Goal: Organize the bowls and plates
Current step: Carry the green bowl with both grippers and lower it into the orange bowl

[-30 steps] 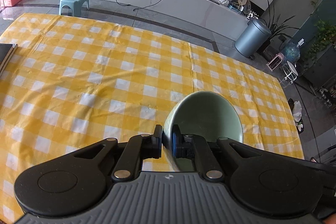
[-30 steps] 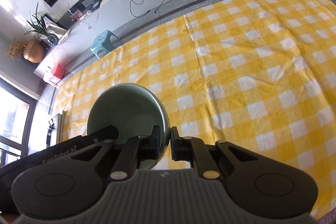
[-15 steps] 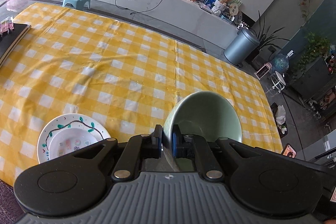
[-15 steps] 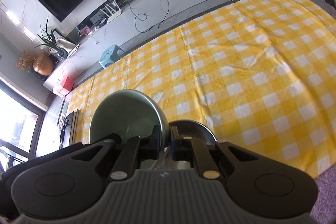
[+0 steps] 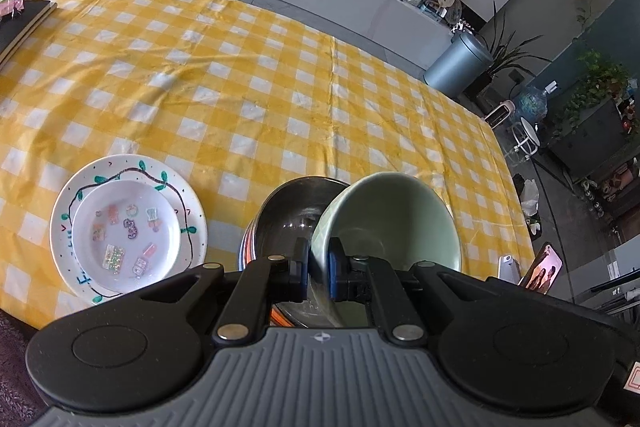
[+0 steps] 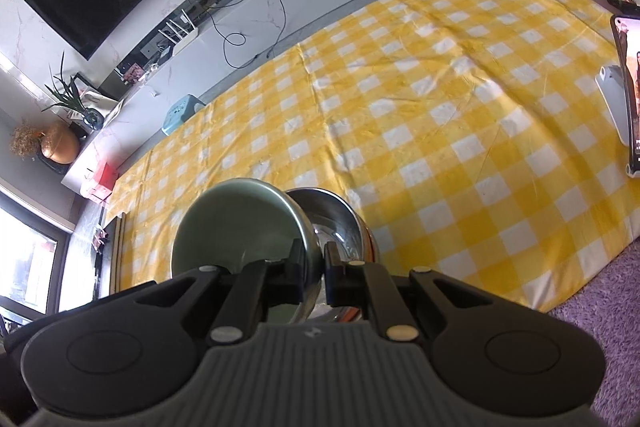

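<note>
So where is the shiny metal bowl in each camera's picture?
Left wrist: metal bowl sits low centre, just left of the green bowl.
Right wrist: metal bowl sits low centre, just right of the green bowl.
Shared landmark: yellow checked tablecloth.

We tilt both black hand-held grippers downward; the left hand-held gripper (image 5: 318, 269) and the right hand-held gripper (image 6: 314, 273) each have their jaws pinched nearly together on something thin.
</note>
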Available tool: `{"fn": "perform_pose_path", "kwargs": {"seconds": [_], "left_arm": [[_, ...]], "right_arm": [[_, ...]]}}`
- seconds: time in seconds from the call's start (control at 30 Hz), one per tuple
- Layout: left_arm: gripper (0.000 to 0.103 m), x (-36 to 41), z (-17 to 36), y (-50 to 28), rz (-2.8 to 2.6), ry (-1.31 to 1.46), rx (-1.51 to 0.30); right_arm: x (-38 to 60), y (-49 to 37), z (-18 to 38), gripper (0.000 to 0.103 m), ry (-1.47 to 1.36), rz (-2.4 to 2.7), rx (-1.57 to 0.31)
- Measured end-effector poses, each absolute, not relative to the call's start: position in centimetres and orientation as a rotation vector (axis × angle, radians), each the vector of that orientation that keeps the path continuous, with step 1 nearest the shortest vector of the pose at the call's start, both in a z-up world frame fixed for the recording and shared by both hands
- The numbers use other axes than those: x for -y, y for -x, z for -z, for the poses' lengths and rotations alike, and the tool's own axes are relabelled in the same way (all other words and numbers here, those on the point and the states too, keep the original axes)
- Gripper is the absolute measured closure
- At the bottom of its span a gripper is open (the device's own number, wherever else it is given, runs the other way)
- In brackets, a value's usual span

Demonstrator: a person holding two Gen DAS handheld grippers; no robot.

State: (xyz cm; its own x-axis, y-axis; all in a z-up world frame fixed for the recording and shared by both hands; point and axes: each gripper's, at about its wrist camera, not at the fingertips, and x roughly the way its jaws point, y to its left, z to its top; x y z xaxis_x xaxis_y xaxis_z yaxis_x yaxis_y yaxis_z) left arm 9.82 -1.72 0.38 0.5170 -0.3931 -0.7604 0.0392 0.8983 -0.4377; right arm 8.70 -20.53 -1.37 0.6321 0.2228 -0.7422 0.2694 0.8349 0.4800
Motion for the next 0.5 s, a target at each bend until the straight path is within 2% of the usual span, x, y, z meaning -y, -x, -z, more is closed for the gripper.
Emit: {"fn": "perform_pose_path", "kwargs": {"seconds": [0.5], "left_arm": [[0.092, 2.5, 1.1, -10.9, 0.248, 0.299, -1.044]], "right_arm": [[20.3, -10.4, 4.0, 0.098, -0.584, 0.036, -0.965]]}}
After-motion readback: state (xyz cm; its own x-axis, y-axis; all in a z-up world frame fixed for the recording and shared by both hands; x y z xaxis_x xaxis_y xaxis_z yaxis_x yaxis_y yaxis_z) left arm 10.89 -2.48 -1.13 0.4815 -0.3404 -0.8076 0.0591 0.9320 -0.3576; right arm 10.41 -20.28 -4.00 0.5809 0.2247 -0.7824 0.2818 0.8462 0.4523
